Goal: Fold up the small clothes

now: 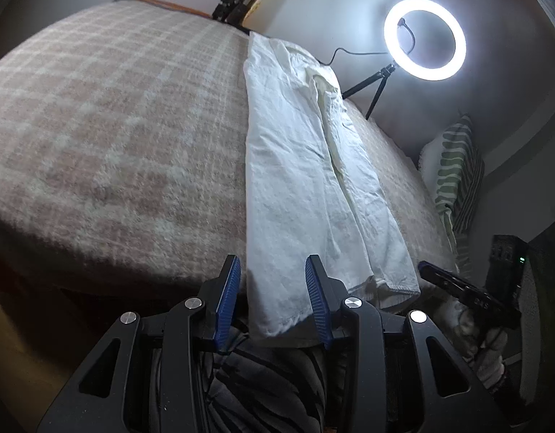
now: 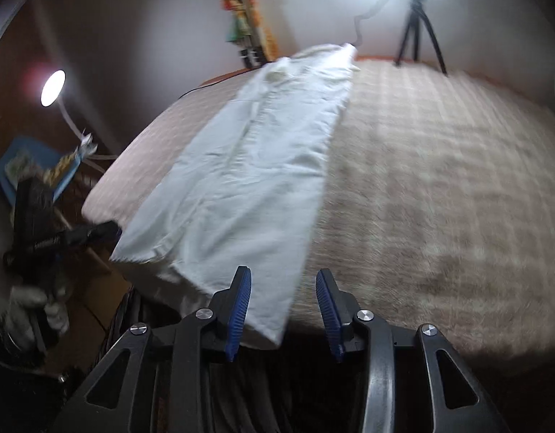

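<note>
On the plaid blanket (image 1: 115,126) lie white trousers (image 1: 299,166); left tool (image 1: 273,299) and right tool (image 2: 282,310) both released.

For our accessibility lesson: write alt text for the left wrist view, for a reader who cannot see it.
White trousers, folded lengthwise, lie on a pink checked blanket, hems hanging over the near edge. The open left gripper sits at the hems, gripping nothing. A lit ring light stands beyond, and the right gripper shows at the right edge.

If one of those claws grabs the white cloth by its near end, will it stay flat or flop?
The white cloth would probably flop: it is wrinkled and its near end drapes over the blanket edge. Likely light, being thin. It may drag on the fuzzy blanket.
</note>
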